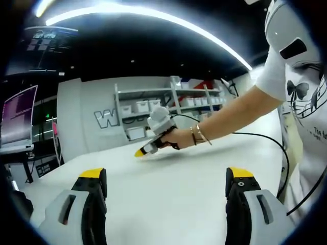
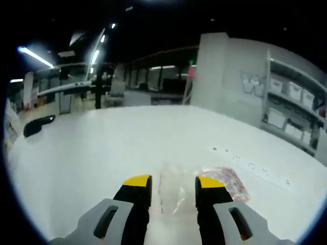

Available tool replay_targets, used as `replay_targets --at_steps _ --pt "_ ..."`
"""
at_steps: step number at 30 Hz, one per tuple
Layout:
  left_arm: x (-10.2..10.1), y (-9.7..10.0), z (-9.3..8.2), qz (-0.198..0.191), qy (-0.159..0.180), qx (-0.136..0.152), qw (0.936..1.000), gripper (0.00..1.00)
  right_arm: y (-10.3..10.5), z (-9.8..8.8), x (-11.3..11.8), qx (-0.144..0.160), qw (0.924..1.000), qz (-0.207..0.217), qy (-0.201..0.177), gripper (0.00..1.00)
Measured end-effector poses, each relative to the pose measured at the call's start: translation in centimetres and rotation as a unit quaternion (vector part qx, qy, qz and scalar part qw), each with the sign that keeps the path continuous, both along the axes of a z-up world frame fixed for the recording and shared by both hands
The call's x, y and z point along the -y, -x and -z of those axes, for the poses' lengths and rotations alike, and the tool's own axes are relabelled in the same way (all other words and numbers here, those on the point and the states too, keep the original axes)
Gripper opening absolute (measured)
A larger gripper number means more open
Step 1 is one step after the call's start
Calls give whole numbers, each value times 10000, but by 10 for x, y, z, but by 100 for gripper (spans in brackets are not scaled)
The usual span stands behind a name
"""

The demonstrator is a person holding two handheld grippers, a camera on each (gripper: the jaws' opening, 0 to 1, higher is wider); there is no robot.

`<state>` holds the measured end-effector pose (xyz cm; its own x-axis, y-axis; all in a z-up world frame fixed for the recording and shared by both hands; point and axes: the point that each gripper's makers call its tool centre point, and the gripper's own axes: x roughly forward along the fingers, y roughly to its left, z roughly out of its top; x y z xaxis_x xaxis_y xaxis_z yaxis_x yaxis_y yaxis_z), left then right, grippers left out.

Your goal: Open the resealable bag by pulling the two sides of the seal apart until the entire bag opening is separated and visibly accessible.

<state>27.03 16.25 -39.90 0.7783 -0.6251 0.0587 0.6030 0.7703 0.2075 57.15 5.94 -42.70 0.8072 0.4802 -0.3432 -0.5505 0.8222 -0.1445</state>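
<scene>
Left tongs [image 1: 166, 178]: jaws spread wide above the bare white table [image 1: 168, 204], holding nothing. Right tongs [image 2: 173, 185]: jaws parted, the clear resealable bag [image 2: 176, 191] lying flat on the table between their yellow tips, not pinched. A red-printed packet [image 2: 227, 181] lies just beside the bag. A person's hand [image 1: 180, 138] holds the right tongs near the shelving [image 1: 168, 104].

A broad white counter [image 2: 102, 153] carries the things. In the right gripper view a clear resealable bag [image 2: 176, 191] lies flat on it at six o'clock, with a red-printed packet [image 2: 227, 181] just beside it toward five o'clock. Small dark specks [image 2: 250, 164] dot the counter near four o'clock.
</scene>
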Motion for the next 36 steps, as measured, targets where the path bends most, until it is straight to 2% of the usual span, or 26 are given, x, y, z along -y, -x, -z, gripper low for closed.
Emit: replay_targets --at_steps 3,8,19,23,26,36 --pt "0 0 0 1 -6 0 10000 96 1 0 0 14 10000 3 16 38" --pt "0 0 1 3 -35 -7 10000 96 3 -2 -4 39 10000 22 -17 51" --pt "-1 -1 2 -3 -37 -33 10000 96 11 0 -11 -28 10000 -51 -52 68" --pt "-1 0 2 8 -23 -50 10000 96 16 1 -11 -57 9998 -74 -169 73" --pt "-1 0 2 16 -23 -55 10000 96 18 -1 -11 -25 9997 -71 -247 82" --pt "0 1 2 14 -20 -68 10000 95 32 -3 -21 -43 9989 -315 -340 99"
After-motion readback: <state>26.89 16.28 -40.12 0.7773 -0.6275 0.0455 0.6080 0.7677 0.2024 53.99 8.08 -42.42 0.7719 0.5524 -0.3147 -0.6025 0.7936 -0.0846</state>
